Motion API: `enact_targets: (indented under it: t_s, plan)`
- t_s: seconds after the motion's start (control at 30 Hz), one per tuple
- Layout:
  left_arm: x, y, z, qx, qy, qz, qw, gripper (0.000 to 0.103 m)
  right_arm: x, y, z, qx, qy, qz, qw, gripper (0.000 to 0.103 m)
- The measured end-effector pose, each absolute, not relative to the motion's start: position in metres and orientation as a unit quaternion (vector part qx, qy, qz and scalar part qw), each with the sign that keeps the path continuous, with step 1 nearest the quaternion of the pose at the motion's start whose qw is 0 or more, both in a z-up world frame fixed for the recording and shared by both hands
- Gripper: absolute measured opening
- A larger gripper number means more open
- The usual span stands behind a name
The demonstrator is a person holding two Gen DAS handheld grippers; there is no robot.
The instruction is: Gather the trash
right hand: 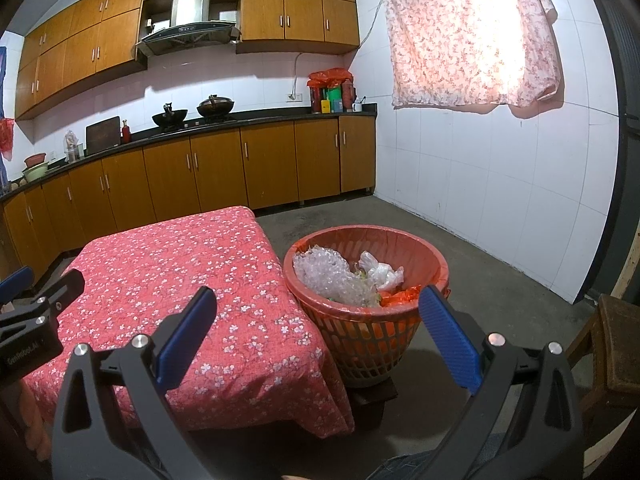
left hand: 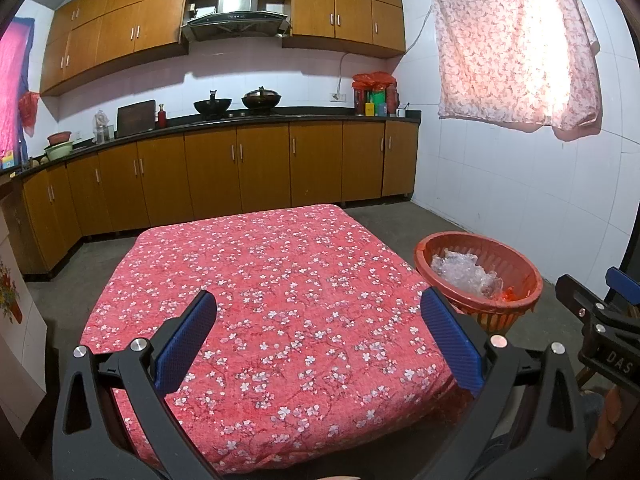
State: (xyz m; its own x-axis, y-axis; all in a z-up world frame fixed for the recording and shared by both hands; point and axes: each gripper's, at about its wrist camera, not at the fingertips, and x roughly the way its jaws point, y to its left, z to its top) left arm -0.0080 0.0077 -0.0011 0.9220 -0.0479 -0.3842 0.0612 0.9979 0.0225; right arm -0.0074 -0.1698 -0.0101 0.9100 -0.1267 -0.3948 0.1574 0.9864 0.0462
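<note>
Left gripper: fills the bottom of the left wrist view, blue-padded fingers spread wide with nothing between them, hanging above the near half of the table; it also shows at the left edge of the right wrist view.
Right gripper: bottom of the right wrist view, jaws wide apart and empty, the left finger over the table's near right corner, the right finger in front of the basket's near rim; its black body also shows at the right edge of the left wrist view.
Table: centre of the left wrist view, covered by a red cloth with small white blossoms that drapes over the edges.
Trash basket: red slatted plastic basket with a red liner, just beside the table's right edge, centre right in the right wrist view, standing on a dark block on the floor.
Trash: inside the basket lie crumpled bubble wrap, a white plastic bag and a red scrap.
Wooden stool: lower right edge of the right wrist view.
Floor: bare grey concrete.
Base cabinets: brown doors under a dark counter across the middle of the frame.
Counter items: two woks on the hob, a red bottle, packets at the right end.
Range hood: top centre, between wall cabinets.
Curtain: pink floral, upper right, backlit.
</note>
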Motion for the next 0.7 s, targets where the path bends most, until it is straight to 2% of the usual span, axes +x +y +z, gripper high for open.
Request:
enact_targets:
  t_s: [0.7]
  plan:
    - [-0.0079,0.0081,-0.0011,0.017,0.196,-0.027,0.980,0.101,-0.0079,-0.1697,-0.0116,0.040,0.200,-0.073,0.976,0.099]
